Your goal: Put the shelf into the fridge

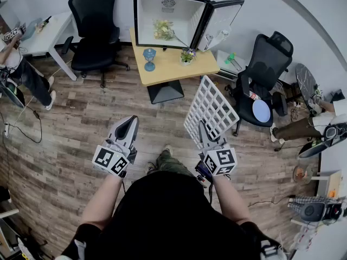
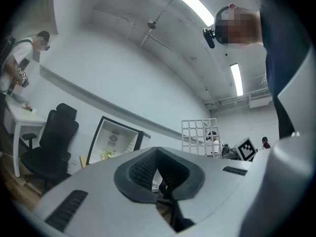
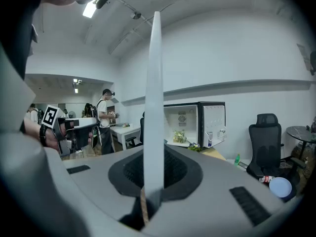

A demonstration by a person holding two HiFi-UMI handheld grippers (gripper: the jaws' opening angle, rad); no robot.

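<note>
Right tool [image 1: 202, 127], lower centre of the frame, is clamped on the white grid shelf [image 1: 212, 110]; left tool [image 1: 130, 124] is closed, empty. Fridge [image 1: 168, 15] stands open on the surface [image 1: 168, 65], upper centre.

No words or numbers are legible: the round emblem [image 1: 168, 5] on the fridge [image 1: 149, 15] back wall is too small, and the left cube [image 1: 112, 160] and right cube [image 1: 219, 162] bear only black-and-white square patterns.

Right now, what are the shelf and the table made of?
Shelf: probably plastic or coated wire with a matte white finish. It is a thin, even grid of square holes.
Table: looks like wood or wood-look laminate, smooth and pale tan. The pictures do not show which.
</note>
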